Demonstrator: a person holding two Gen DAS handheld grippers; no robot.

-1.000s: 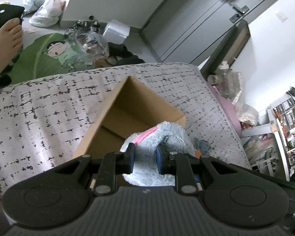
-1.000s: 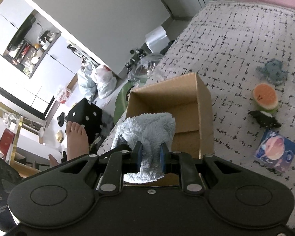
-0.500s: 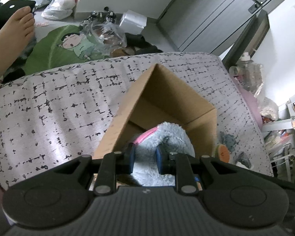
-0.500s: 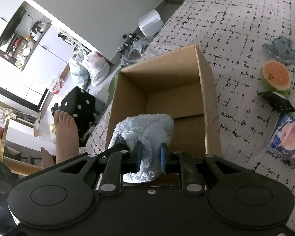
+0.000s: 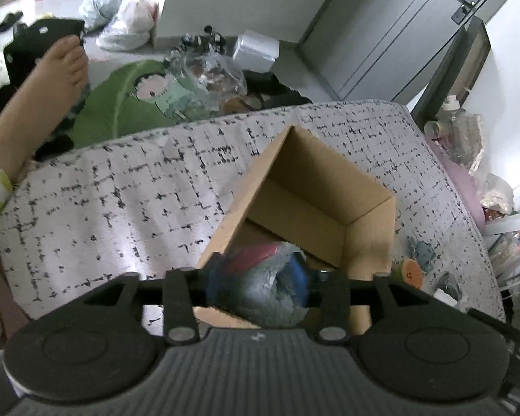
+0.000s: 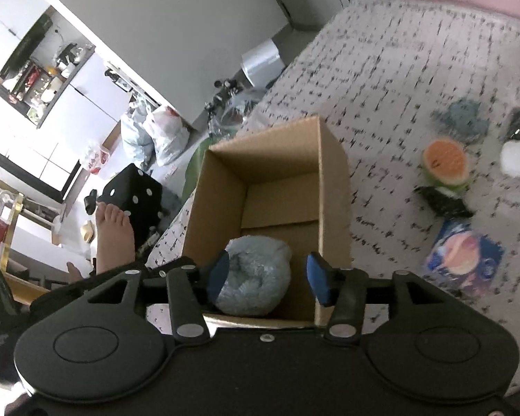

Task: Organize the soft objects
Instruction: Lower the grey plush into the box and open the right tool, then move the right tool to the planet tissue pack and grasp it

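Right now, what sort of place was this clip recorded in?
Most likely a lived-in home, probably a bedroom. A cardboard box sits on a patterned bedspread, the floor beyond is cluttered with plastic bags, and built-in shelves hold household items. A bare foot fits that too.

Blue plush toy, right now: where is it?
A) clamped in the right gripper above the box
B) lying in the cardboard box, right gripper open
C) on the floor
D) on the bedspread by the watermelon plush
B: the blue plush toy sits inside the cardboard box, and the right gripper is spread wide, not squeezing it.
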